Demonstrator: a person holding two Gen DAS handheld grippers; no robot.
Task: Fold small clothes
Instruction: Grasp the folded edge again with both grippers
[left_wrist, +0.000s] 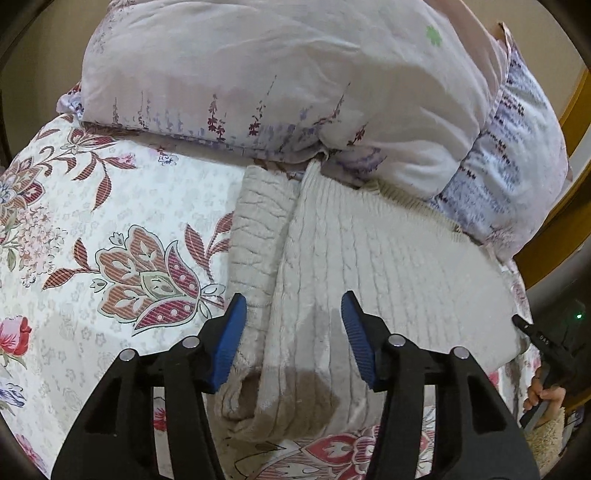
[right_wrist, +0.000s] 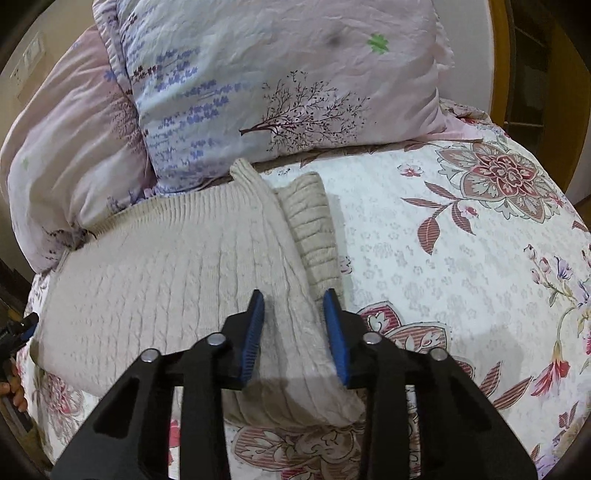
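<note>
A cream cable-knit sweater lies flat on the floral bedspread, one sleeve folded along its left side. My left gripper is open and empty, its blue pads either side of the sleeve and body edge near the hem. In the right wrist view the sweater fills the left half, its sleeve at the right edge. My right gripper is open and empty, just above the sweater's right edge by the sleeve.
Two pillows in pale lilac floral cases lie at the far end, touching the sweater's top. A wooden frame stands at the right. The other gripper and the hand on it show at the right edge.
</note>
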